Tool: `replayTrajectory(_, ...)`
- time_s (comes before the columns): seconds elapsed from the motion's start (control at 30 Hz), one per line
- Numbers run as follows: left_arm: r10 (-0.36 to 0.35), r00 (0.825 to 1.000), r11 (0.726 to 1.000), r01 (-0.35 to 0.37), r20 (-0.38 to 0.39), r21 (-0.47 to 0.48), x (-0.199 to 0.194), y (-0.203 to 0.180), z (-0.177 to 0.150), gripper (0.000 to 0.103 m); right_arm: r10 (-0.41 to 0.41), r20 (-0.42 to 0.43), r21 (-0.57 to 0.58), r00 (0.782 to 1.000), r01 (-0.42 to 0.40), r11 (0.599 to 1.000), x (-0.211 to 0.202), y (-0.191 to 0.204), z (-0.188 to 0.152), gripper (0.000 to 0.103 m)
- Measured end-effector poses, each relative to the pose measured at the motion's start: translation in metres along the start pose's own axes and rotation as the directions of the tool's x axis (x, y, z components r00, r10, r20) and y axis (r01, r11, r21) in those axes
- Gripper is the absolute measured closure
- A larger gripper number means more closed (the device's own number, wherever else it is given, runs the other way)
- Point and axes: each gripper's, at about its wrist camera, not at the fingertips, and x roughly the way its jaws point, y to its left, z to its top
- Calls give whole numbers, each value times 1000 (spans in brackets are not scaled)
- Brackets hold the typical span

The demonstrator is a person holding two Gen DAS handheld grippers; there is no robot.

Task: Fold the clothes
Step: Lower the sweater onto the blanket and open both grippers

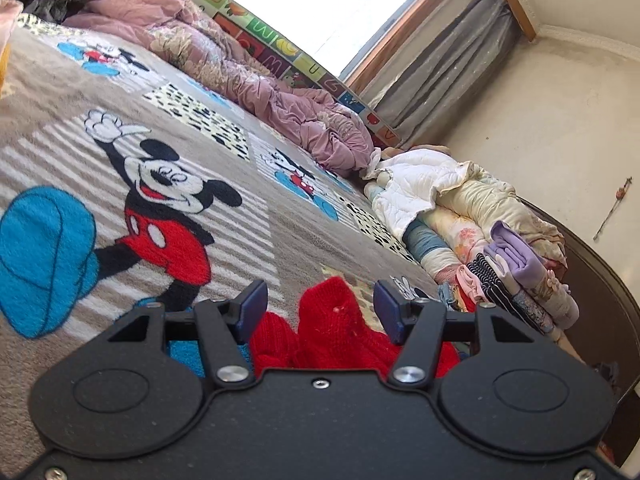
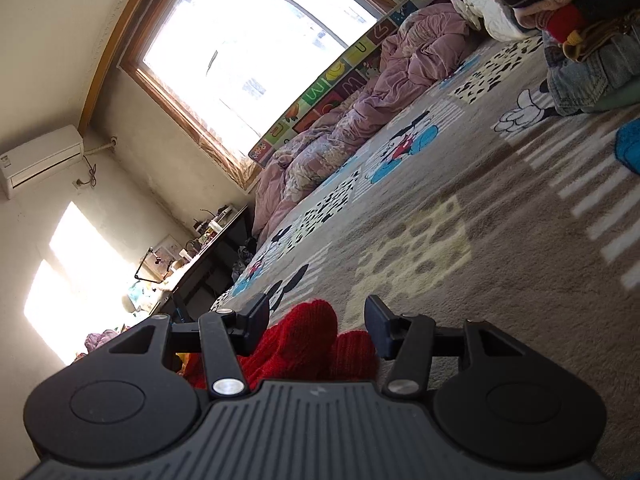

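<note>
Cartoon-print blanket (image 1: 240,208) covers the bed. Left gripper (image 1: 320,304) jaws wide; red knit garment (image 1: 336,328) bunched between them, ungripped. Right gripper (image 2: 316,316) wide too, same knit between its fingers.

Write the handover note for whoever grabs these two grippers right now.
Left gripper: open, red knit garment bunched between its fingers, not clamped.
Right gripper: open, the same red knit between its fingers.
The garment lies on the cartoon blanket. Folded stack sits at the bed's far end.
Done: earlier clothes stacked. Left: grip, fold, stack the red knit.
</note>
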Motion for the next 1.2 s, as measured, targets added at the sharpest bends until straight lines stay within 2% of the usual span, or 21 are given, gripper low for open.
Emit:
replayTrajectory(0.1, -10, 1000, 989, 11, -2, 146, -3, -21, -5, 44, 12, -9, -182, 1000, -13, 983, -6, 27, 0, 49)
replayTrajectory(0.2, -21, 1000, 956, 25, -17, 291, -4, -43, -12, 44, 24, -39, -337, 999, -35, 941, -7, 50, -5, 48)
replayTrajectory(0.33, -8, 998, 932, 28, -57, 361, 11, -48, -25, 44, 23, -105, -432, 994, -66, 899, 5, 65, -15, 46)
replayTrajectory(0.5, 27, 997, 924, 4, -76, 382, 24, -41, -31, 44, 8, -144, -417, 989, -69, 906, 17, 59, -17, 45)
replayTrajectory(0.63, 92, 990, 915, -42, -105, 401, 32, -38, -35, 44, 13, -173, -374, 985, -77, 924, 25, 51, -19, 43)
replayTrajectory(0.83, 126, 982, 914, -58, -144, 403, 41, -34, -41, 41, 13, -208, -305, 978, -78, 949, 33, 38, -25, 42)
replayTrajectory(0.97, 131, 979, 919, -61, -155, 388, 42, -30, -42, 39, 12, -217, -297, 976, -78, 952, 38, 35, -25, 42)
replayTrajectory(1.13, 127, 986, 916, -76, -106, 394, 25, -40, -37, 41, 24, -150, -361, 988, -78, 929, 22, 51, -26, 42)
replayTrajectory(1.2, 114, 989, 906, -63, -97, 418, 21, -47, -40, 41, 37, -118, -399, 992, -82, 913, 12, 63, -23, 42)
